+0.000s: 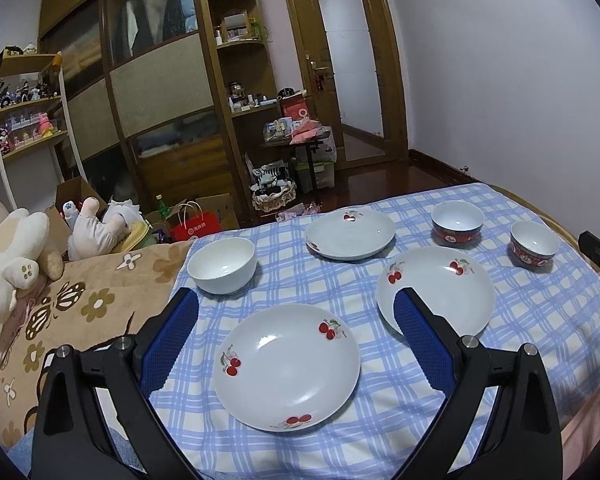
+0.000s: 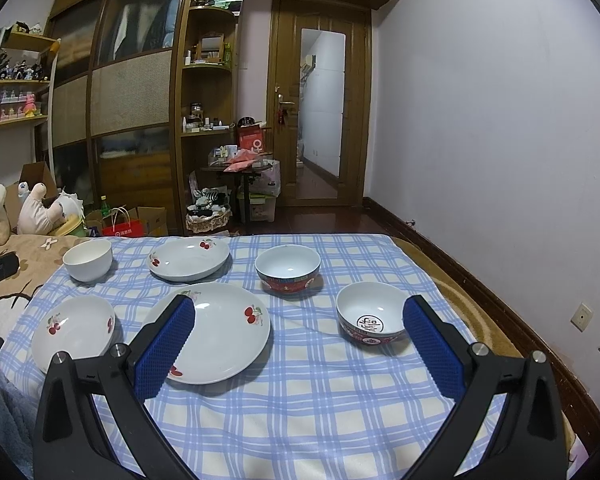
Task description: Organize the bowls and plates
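A blue-and-white checked cloth (image 2: pixel 300 412) covers the end of a bed, and on it stand three white plates with red cherry prints, one plain white bowl and two red-patterned bowls with white insides.

The left gripper (image 1: pixel 296 300) hangs above the cloth's near left part with its blue-padded fingers (image 1: pixel 168 340) spread wide and nothing between them. Below the gap lies the nearest cherry plate (image 1: pixel 287 367). A second cherry plate (image 1: pixel 444 292) lies just right of it, partly hidden by the right-hand finger, and a third cherry plate (image 1: pixel 350 235) sits farther back toward the cloth's far edge. The plain white bowl (image 1: pixel 222 265) stands at the cloth's left edge, beside a brown flowered blanket (image 1: pixel 80 308).

The right gripper (image 2: pixel 298 306) is likewise wide open and empty, held over the cloth's near right part. The nearer red-patterned bowl (image 2: pixel 370 314), with a dark character printed inside, stands just left of its right-hand finger, toward the right edge. The farther red-patterned bowl (image 2: pixel 288 270) stands behind it near the far edge. All the dishes stand apart, none stacked.
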